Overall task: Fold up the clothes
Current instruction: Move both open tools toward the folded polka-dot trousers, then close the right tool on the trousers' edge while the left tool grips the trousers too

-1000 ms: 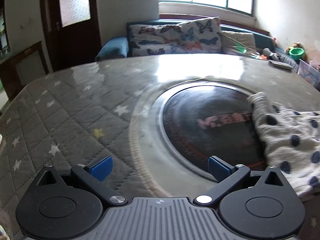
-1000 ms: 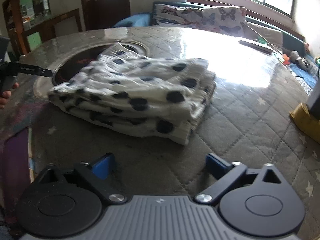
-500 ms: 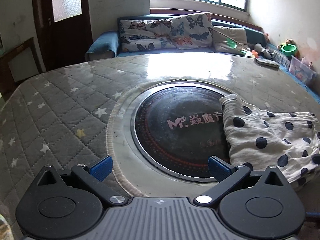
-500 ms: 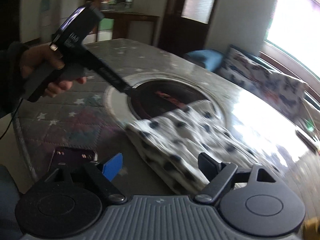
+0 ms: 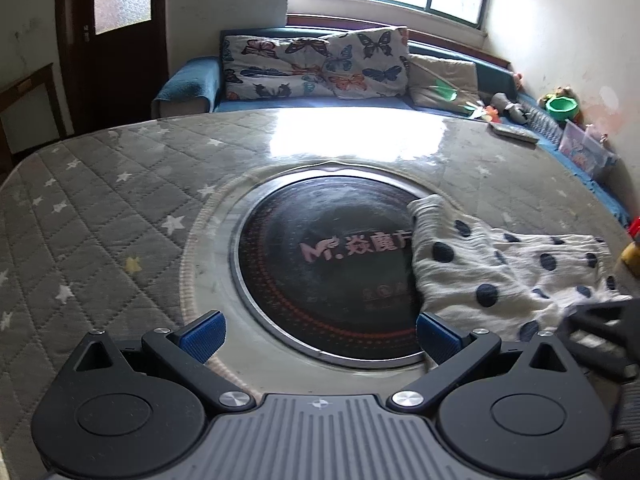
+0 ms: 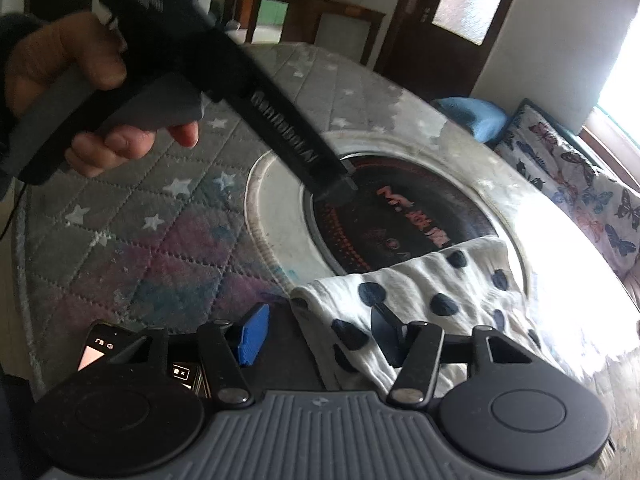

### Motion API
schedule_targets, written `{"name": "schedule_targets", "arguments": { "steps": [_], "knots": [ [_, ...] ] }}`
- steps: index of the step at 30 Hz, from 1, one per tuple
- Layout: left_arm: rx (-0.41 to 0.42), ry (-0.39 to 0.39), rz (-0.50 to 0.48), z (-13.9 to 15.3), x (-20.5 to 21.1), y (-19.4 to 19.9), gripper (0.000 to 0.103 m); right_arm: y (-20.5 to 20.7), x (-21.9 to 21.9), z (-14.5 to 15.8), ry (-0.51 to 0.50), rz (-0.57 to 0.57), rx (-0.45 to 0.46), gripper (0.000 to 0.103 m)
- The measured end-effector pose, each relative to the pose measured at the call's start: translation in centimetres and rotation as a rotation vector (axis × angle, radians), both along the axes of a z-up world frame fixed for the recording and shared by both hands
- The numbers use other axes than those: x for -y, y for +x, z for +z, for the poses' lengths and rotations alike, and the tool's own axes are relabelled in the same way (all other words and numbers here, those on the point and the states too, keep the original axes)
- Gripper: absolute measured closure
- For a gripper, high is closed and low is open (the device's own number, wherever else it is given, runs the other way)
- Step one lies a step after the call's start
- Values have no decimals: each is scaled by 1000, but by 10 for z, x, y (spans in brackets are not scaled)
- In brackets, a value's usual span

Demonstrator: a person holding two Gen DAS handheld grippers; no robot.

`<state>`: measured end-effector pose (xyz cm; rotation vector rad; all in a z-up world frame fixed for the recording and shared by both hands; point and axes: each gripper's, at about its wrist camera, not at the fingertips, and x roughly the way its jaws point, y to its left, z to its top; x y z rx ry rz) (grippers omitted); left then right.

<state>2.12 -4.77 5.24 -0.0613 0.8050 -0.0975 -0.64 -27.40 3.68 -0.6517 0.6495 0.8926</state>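
A folded white garment with dark polka dots (image 5: 500,264) lies on the table, right of the round black cooktop (image 5: 320,256). My left gripper (image 5: 320,332) hovers open over the cooktop's near rim, with nothing between its fingers. My right gripper (image 6: 320,336) is at the near left corner of the garment (image 6: 420,280). Its jaws are closing with that corner between them. The right finger lies over the cloth; the blue left pad (image 6: 252,336) stands apart from the cloth's edge. The right wrist view also shows a hand (image 6: 60,64) holding the left gripper's body.
A grey quilted cover with stars (image 5: 100,220) covers the table. A phone (image 6: 104,352) lies by the near edge, left of the right gripper. A remote (image 5: 514,133) sits at the far right. Behind the table is a sofa with butterfly cushions (image 5: 312,64).
My right gripper has swung round to the garment's near left corner, and its jaws have narrowed around the cloth. The left gripper has drawn back slightly and stays open.
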Motion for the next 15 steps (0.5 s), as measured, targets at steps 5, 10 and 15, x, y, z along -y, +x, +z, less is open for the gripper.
{"name": "schedule_targets", "arguments": {
  "steps": [5, 10, 15],
  "knots": [
    [-5, -38, -15, 0, 7, 0, 0, 8, 0, -6, 16, -39, -31, 76],
    [-29, -138, -7, -5, 10, 2, 0, 19, 20, 3, 121, -135, -96, 95],
    [-77, -293, 29, -10, 8, 9, 0, 17, 45, 19, 234, -188, -119, 97]
  ]
}}
